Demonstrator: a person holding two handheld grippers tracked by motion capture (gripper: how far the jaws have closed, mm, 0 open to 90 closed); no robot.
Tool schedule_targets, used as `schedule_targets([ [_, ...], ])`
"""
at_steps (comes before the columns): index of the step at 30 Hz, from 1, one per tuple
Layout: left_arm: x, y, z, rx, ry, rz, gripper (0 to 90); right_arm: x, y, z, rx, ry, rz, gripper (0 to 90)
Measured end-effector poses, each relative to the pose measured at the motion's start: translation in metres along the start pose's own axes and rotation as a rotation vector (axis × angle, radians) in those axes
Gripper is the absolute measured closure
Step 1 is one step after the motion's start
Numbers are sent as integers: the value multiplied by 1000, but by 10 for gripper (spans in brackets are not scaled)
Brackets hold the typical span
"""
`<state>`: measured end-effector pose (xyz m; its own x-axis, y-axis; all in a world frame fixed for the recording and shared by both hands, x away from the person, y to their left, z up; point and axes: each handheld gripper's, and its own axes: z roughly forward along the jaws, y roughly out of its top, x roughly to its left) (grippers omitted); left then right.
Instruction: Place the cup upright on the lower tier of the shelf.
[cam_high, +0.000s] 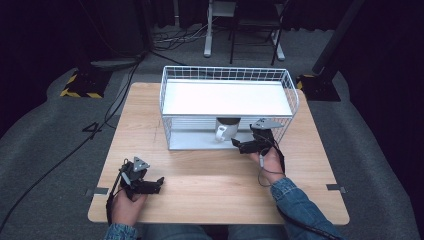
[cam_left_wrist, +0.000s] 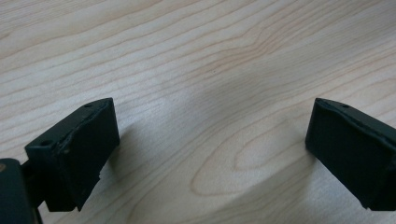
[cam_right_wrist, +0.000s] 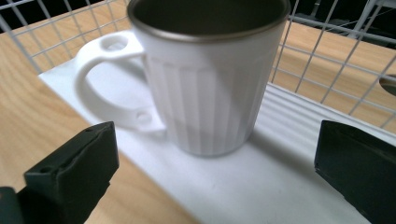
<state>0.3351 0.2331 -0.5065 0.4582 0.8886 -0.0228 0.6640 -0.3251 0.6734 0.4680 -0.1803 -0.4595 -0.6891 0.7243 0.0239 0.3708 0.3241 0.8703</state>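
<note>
Right gripper (cam_high: 239, 143) wide open, nothing between jaws, sitting just off the front edge of the wire rack (cam_high: 227, 74), near its right front corner. Straight ahead of the jaws: white mug (cam_right_wrist: 212, 88), upright on the rack's lower white shelf (cam_right_wrist: 261, 186) by the front edge, apart from both pads. Handle (cam_right_wrist: 109, 84) sticking out toward the left jaw side in the right gripper view; ribbed body centred in the gap. Right hand (cam_high: 270, 162) clearly nearer. Left gripper (cam_high: 152, 184) also open and empty, parked low over the table (cam_high: 210, 185) near its front left corner, well apart from the mug.
</note>
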Motion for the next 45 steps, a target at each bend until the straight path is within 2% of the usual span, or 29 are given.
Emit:
schedule_targets([
  [4,1,-3,-2,-2,5,-9,32,3,-4,-12,-7,-5,-20,7],
  [5,1,-4,-3,-4,5,-10,32,4,-6,-22,-16,-3,-22,7],
  [9,2,-8,-7,-6,4,-14,36,6,-7,-34,-25,3,-22,7],
  [10,3,-9,-8,-5,3,-14,36,7,-7,-44,-31,3,-35,7],
  [12,3,-9,-8,-6,4,-13,36,8,-7,-47,-34,4,-36,7],
  [14,2,-10,-9,-5,4,-13,36,8,-7,-63,-39,8,-42,10],
  [17,2,-10,-9,-4,3,-12,35,7,-9,-72,-40,7,-45,13],
  [18,2,-10,-9,-3,3,-12,35,5,-11,-83,-37,3,-47,13],
  [21,2,-10,-9,-4,3,-11,34,3,-13,-90,-30,-4,-53,15],
  [22,2,-10,-9,-4,3,-11,34,1,-17,-99,-21,-13,-58,16],
  [31,4,-8,-7,-3,4,-7,29,-8,-32,-124,-9,-57,-52,18],
  [37,4,-6,-5,-5,5,-13,29,-14,-45,-140,18,-96,-27,18],
  [39,4,-6,-5,-3,7,-16,30,-16,-51,-144,51,-117,-7,18],
  [42,4,-5,-5,-2,7,-14,29,-17,-56,-146,75,-136,-4,19],
  [43,4,-5,-4,-1,7,-13,29,-19,-62,-148,101,-150,10,20],
  [45,4,-5,-4,0,7,-13,29,-20,-64,-149,106,-157,14,20],
])
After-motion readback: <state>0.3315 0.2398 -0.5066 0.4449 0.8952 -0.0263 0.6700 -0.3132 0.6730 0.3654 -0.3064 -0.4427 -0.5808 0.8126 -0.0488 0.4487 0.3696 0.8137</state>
